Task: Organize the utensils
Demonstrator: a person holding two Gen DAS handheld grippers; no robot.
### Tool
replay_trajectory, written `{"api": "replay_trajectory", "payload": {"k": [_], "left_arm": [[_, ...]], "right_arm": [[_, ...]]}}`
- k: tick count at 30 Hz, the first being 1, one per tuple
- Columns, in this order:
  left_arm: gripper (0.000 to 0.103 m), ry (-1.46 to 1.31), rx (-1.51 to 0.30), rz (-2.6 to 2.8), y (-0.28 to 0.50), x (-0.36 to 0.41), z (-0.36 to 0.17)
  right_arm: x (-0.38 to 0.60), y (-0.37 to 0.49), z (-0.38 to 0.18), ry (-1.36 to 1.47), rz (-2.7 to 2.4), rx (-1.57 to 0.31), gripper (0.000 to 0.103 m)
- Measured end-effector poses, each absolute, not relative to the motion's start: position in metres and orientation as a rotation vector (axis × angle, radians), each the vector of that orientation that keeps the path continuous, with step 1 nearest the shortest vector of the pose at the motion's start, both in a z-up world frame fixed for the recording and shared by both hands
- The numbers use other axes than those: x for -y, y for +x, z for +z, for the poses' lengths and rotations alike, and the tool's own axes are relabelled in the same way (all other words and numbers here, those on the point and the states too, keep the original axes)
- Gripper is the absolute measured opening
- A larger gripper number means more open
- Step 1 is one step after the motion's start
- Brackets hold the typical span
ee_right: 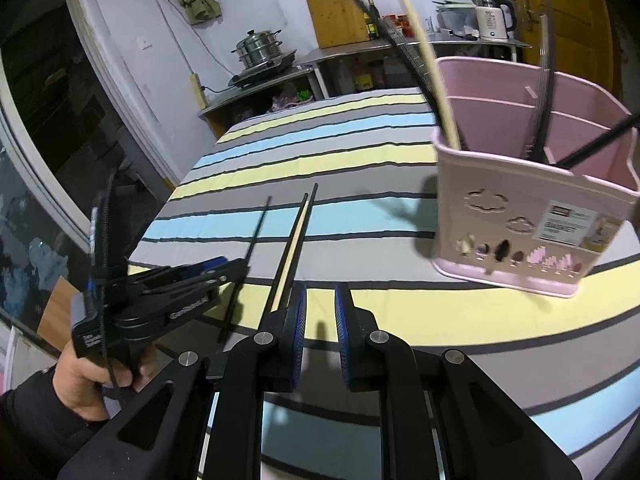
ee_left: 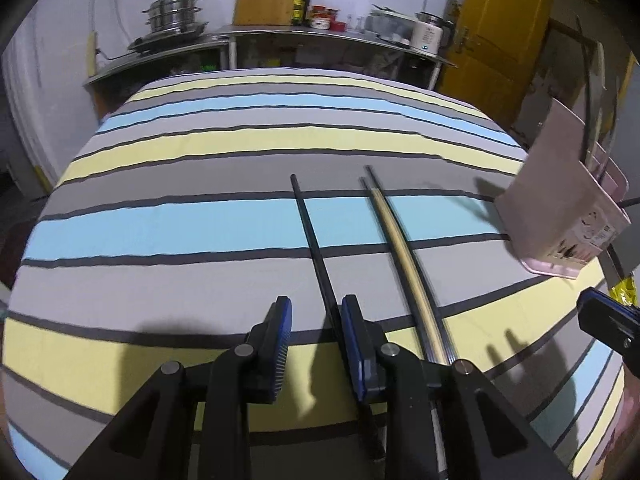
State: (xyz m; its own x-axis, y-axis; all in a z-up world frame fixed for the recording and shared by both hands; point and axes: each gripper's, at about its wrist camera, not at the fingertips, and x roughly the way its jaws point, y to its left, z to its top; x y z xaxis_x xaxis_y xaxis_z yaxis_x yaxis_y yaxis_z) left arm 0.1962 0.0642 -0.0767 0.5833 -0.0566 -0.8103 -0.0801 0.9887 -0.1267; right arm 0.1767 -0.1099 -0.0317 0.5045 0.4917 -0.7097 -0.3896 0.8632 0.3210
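1. A bench covered with a striped cloth (ee_left: pixel 200 224) in grey, blue and yellow is seen from two cameras mounted on hand-held claws.
2. The left claw (ee_left: pixel 316 320) is held low over the cloth with its blue pads parted. A black chopstick (ee_left: pixel 310 236) lies on the cloth and runs into the gap, close against the right pad; whether it is pressed cannot be told.
3. Just to the right of that chopstick, a pale wooden chopstick (ee_left: pixel 404 248) is laid alongside two more dark chopsticks (ee_left: pixel 374 178), all pointing away from the camera.
4. The right claw (ee_right: pixel 320 312) is spread slightly, and nothing is seen between its pads.
5. In the right view, the left claw is seen from the side, gripped by a hand (ee_right: pixel 86 384) in a dark sleeve, with its tip at the near end of the black chopstick.
6. A pink utensil holder (ee_right: pixel 520 216) with dividers stands on the cloth, to the right of the chopsticks and apart from them. Several dark chopsticks and one pale stick (ee_right: pixel 424 48) are stood leaning inside it.
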Motion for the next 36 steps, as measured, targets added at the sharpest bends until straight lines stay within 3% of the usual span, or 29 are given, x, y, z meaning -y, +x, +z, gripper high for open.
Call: {"api": "replay_trajectory", "payload": {"k": [17, 36], "left_arm": [[0.025, -0.215, -0.965, -0.003, 0.211, -0.087, -0.079], [0.025, -0.232, -0.955, -0.010, 0.225, -0.091, -0.078]], "right_arm": [[0.037, 0.239, -0.087, 0.065, 0.529, -0.992, 0.015], [0.035, 0.251, -0.084, 0.019, 0.471, -0.990, 0.014]]}}
